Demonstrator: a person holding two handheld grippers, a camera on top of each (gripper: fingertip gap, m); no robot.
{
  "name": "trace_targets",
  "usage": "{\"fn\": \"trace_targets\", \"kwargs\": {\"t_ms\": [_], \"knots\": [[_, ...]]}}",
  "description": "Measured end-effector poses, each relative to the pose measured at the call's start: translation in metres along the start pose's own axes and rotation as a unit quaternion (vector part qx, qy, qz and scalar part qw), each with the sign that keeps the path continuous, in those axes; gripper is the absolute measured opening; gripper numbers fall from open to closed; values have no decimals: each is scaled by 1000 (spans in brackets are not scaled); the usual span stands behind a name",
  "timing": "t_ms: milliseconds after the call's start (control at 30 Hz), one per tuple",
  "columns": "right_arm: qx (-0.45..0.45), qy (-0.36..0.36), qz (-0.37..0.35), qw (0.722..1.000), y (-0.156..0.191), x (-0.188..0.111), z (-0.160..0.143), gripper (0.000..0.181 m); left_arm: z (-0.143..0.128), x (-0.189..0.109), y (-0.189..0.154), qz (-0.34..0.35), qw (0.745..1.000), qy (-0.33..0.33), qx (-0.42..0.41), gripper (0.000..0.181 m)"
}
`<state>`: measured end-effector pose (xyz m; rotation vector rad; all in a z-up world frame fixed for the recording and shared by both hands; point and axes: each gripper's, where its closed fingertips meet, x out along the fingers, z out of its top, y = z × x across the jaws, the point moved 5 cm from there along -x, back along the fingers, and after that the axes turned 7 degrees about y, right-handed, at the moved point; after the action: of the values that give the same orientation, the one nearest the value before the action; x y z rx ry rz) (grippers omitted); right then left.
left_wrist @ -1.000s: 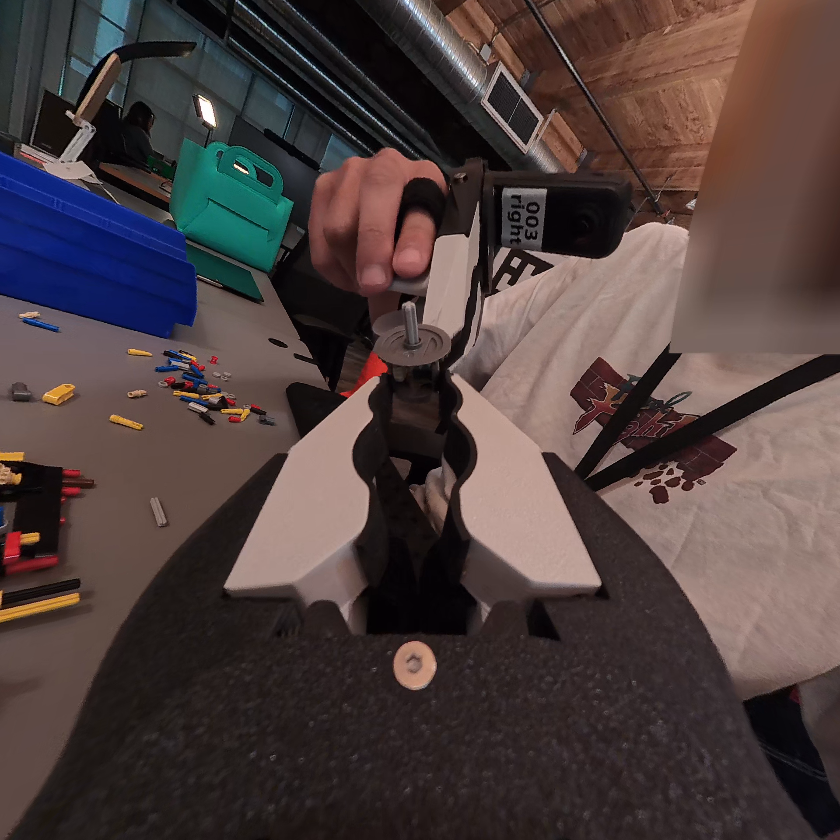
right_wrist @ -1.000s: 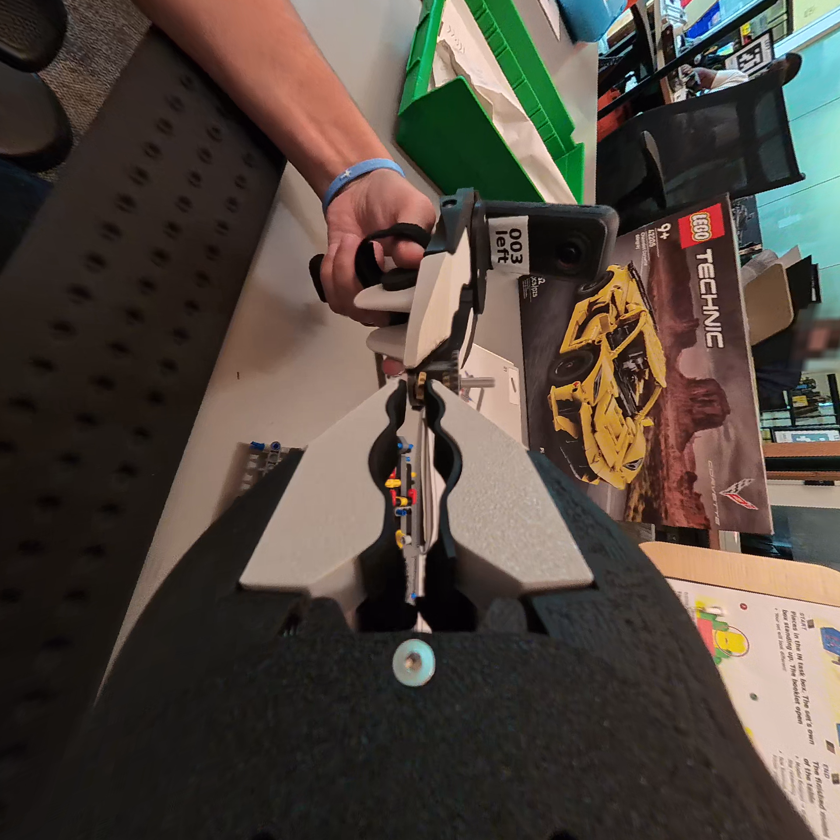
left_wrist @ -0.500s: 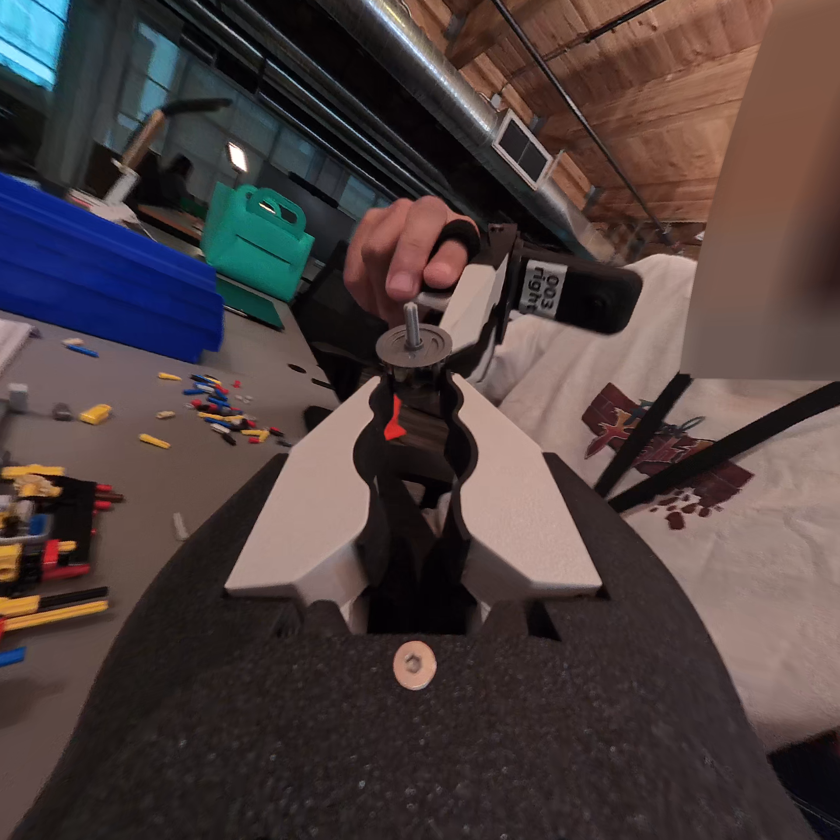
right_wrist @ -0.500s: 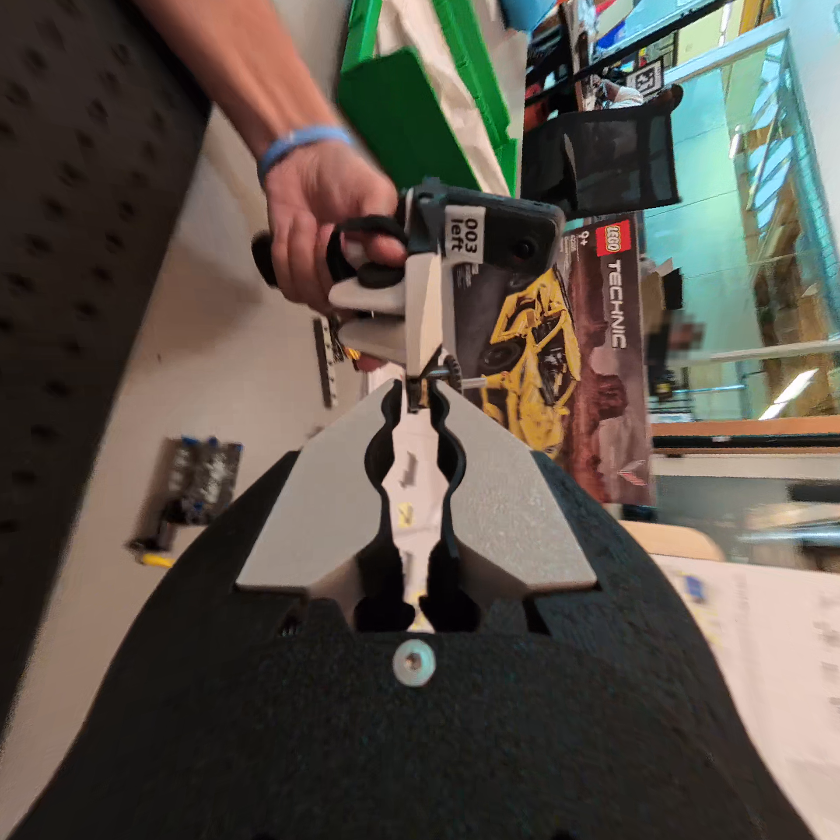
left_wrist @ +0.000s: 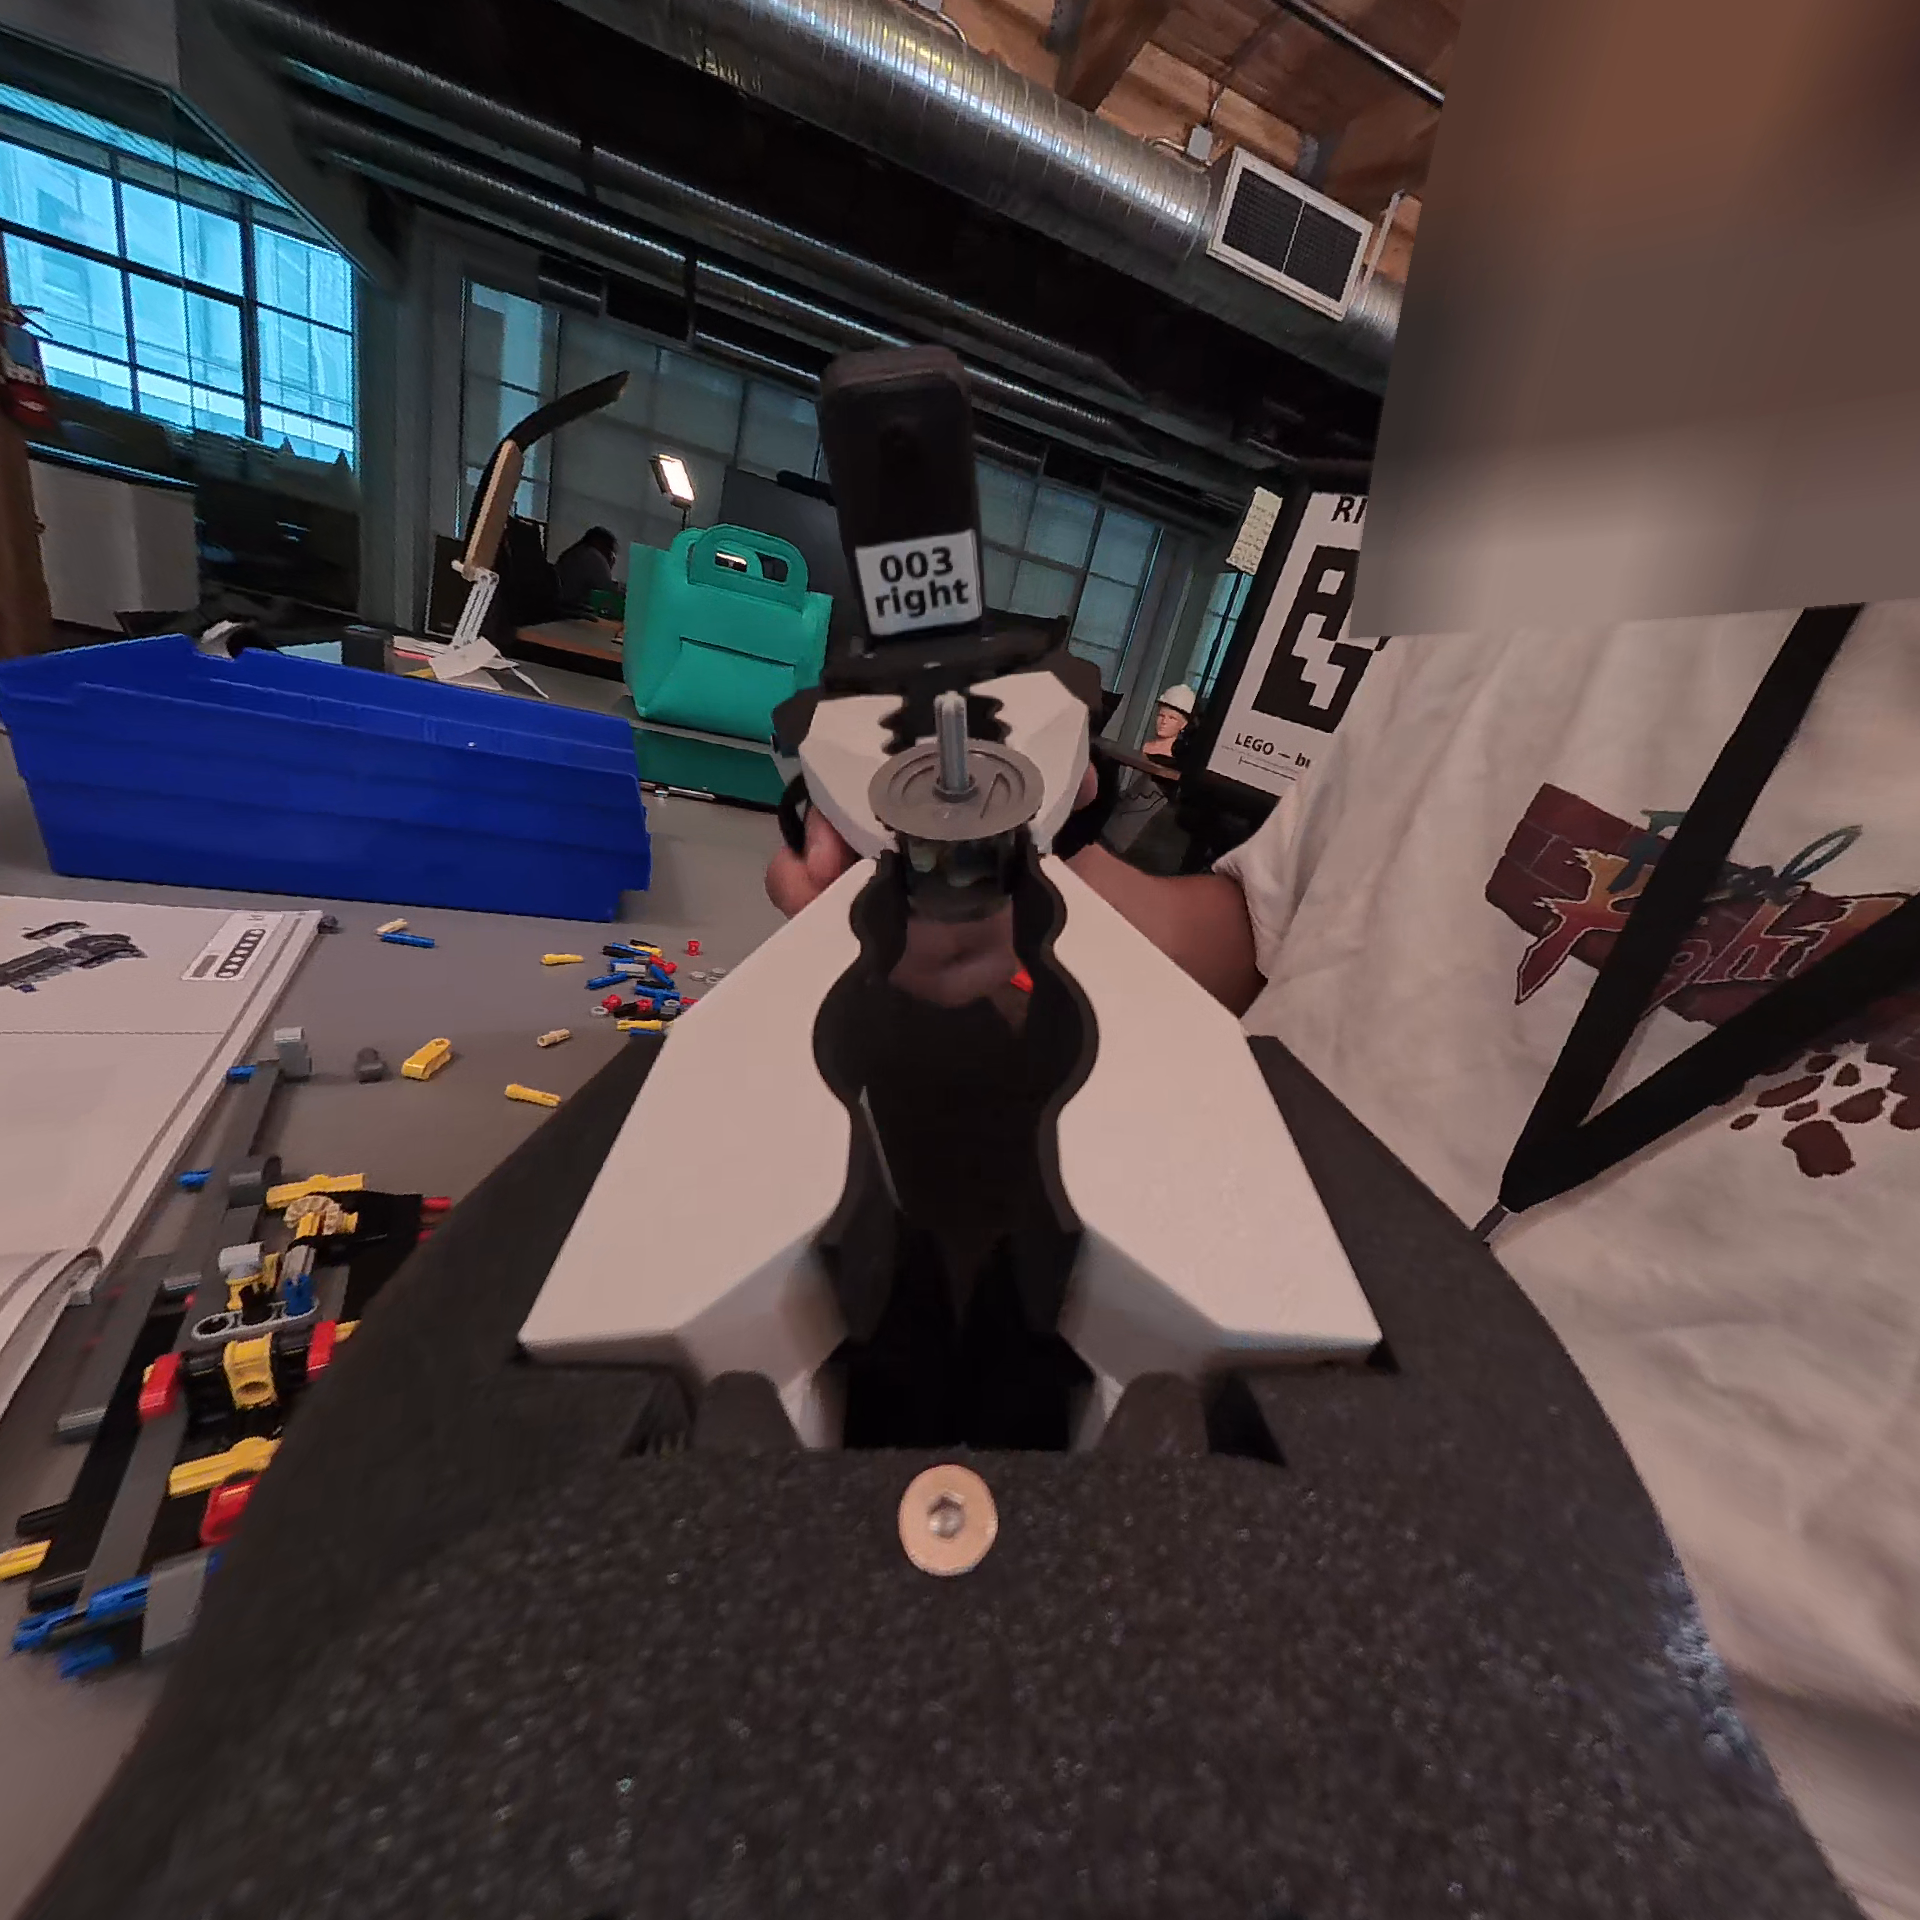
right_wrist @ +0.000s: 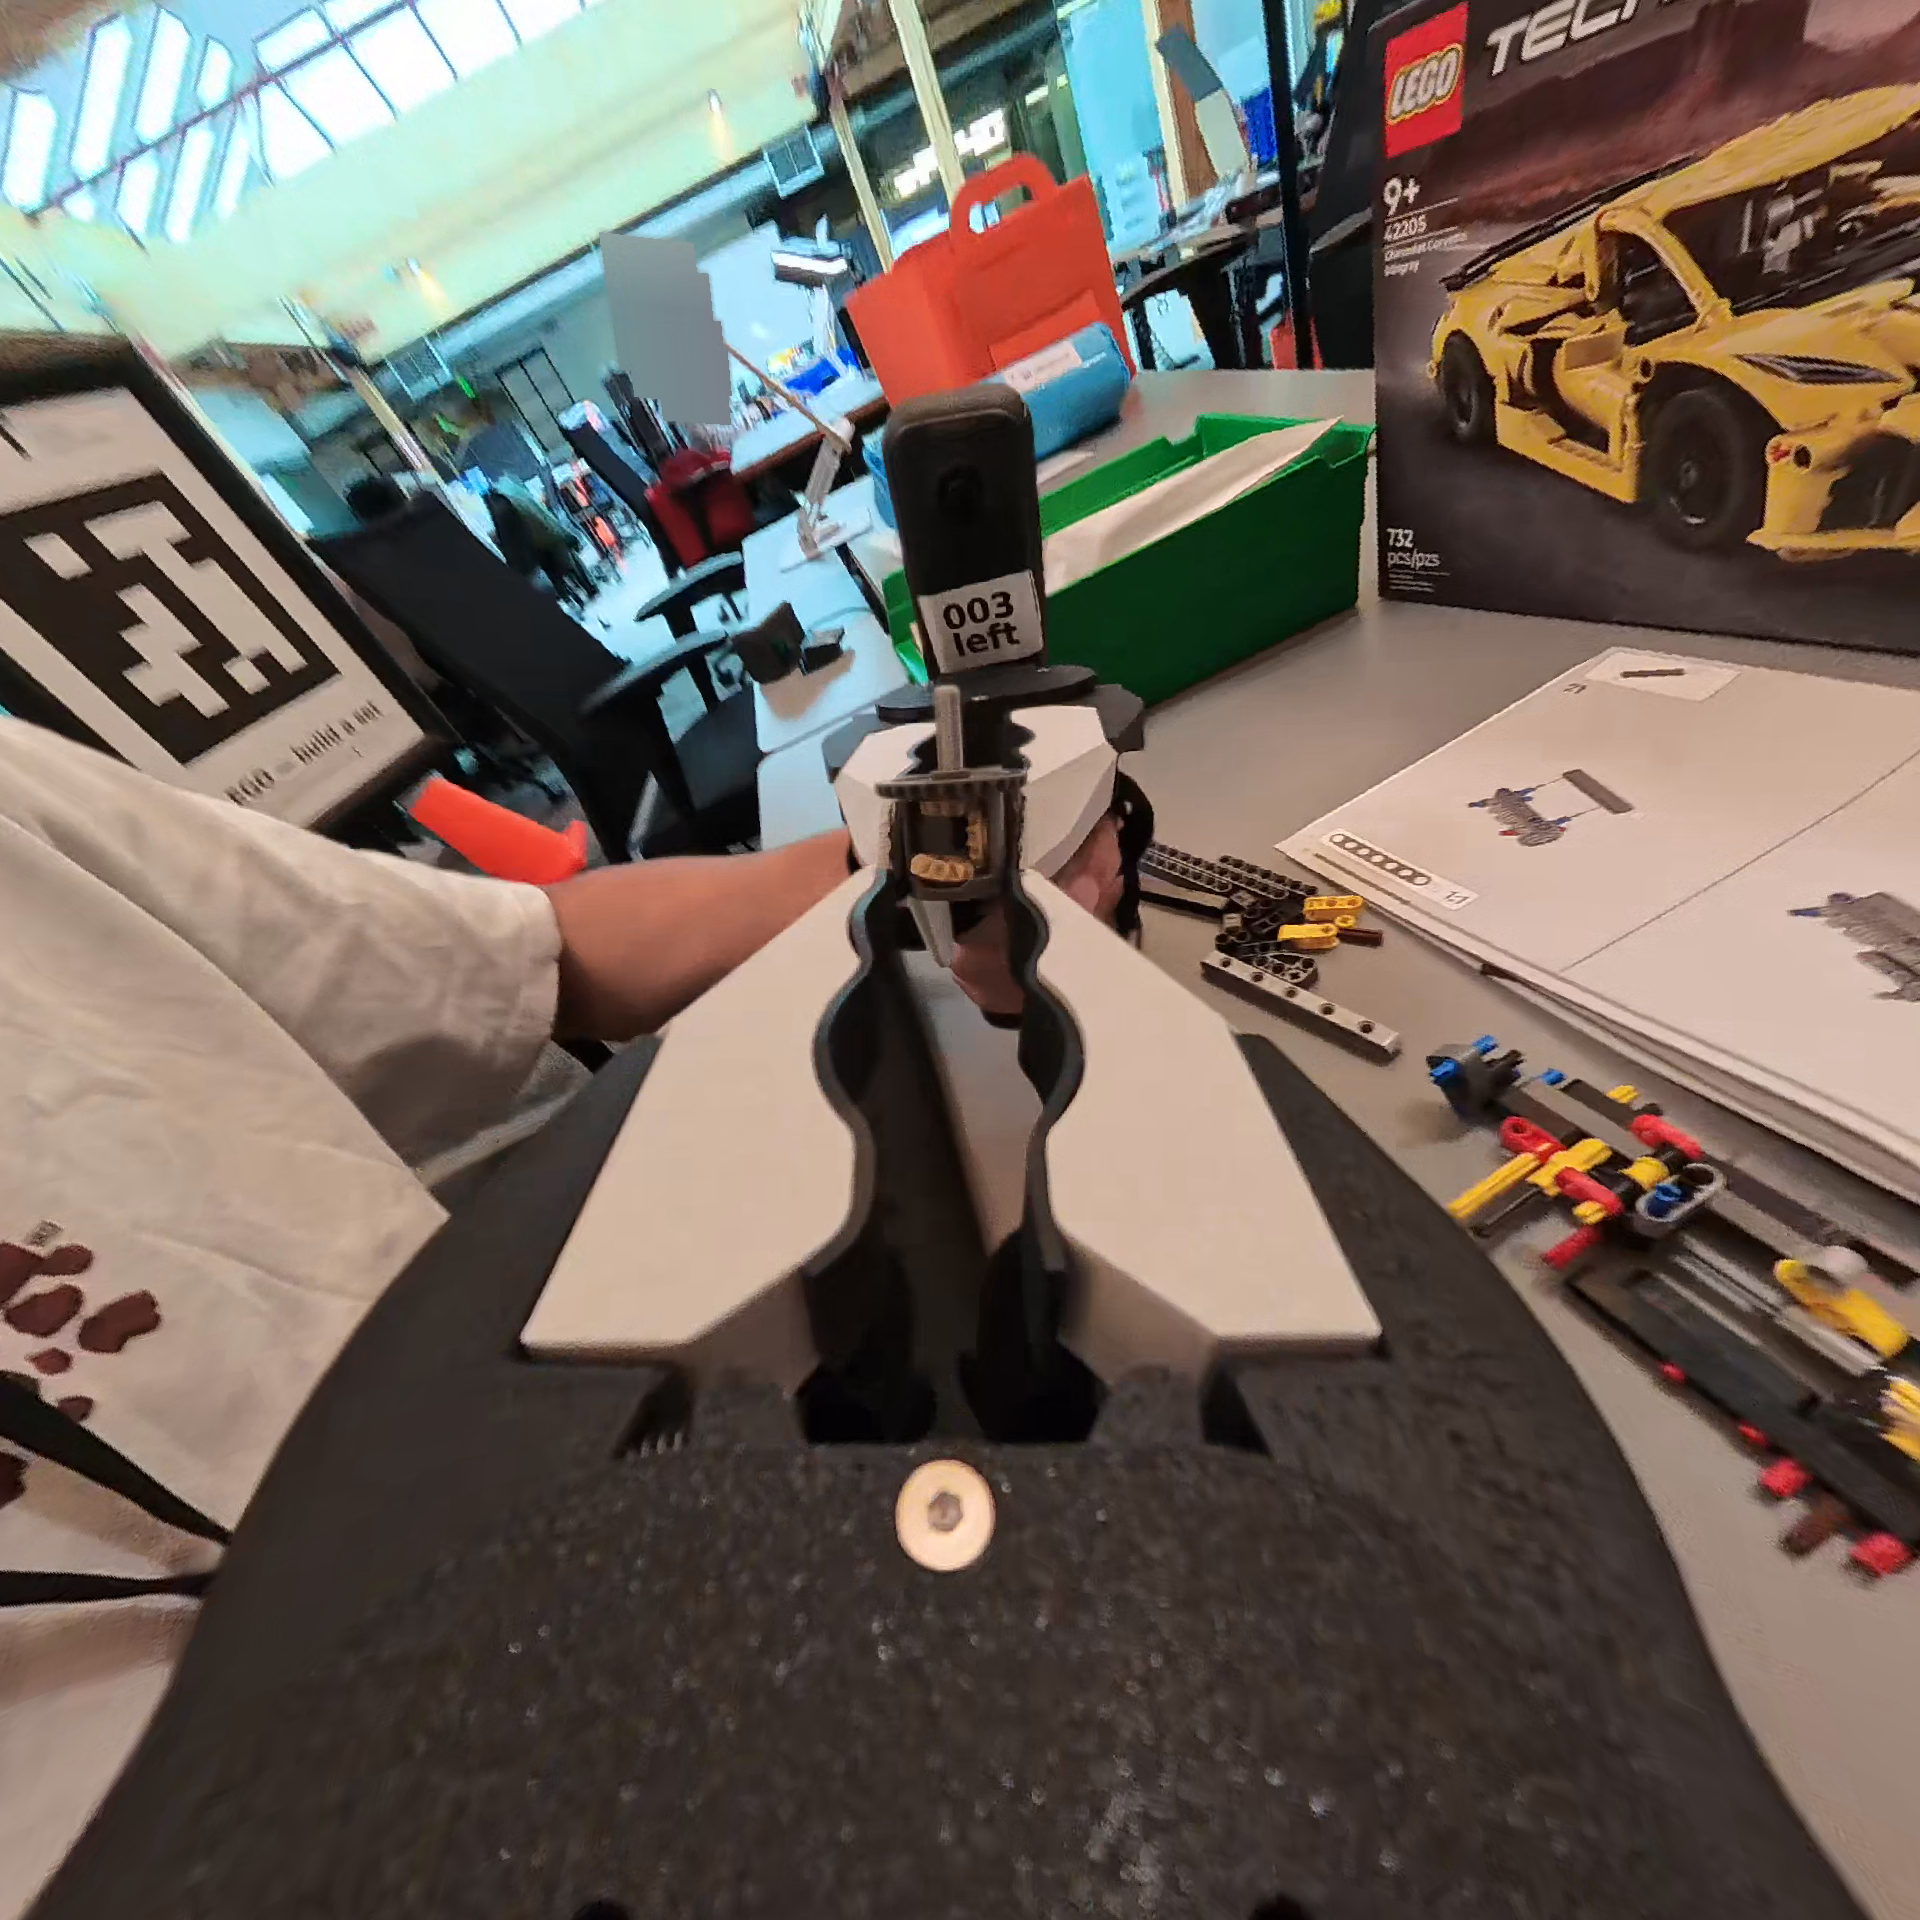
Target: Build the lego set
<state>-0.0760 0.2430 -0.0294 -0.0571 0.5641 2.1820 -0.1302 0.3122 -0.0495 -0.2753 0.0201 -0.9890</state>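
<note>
Fingers (left_wrist: pixel 862 935) of left gripper (left_wrist: pixel 954 894) pinching differential assembly (left_wrist: pixel 954 831) mid-air above desk (left_wrist: pixel 468 997); right gripper (right_wrist: pixel 948 873) clamped on same differential. Light, rigid, likely prone to popping apart. Best held by housing, not thin axle (right_wrist: pixel 950 727).

Both grippers are raised in front of the person's chest, pointing straight at each other, tips almost meeting. The left gripper (left_wrist: pixel 956 883) has its jaws drawn close together, and the right gripper (right_wrist: pixel 951 883) is pinched in just the same (both clamp onto something small between them). The left forearm (right_wrist: pixel 686 925) reaches in level from the sleeve.
</note>
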Motion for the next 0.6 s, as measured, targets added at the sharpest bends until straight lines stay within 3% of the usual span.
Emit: {"fn": "trace_targets", "kwargs": {"t_ms": [200, 600], "knots": [[58, -34, 53, 996, -5, -3, -6, 16, -3, 3, 0, 0, 1000, 4, 12, 19], [60, -30, 23, 997, -17, -5, -18, 12, -15, 7, 9, 25, 999, 38, 10, 19]]}}
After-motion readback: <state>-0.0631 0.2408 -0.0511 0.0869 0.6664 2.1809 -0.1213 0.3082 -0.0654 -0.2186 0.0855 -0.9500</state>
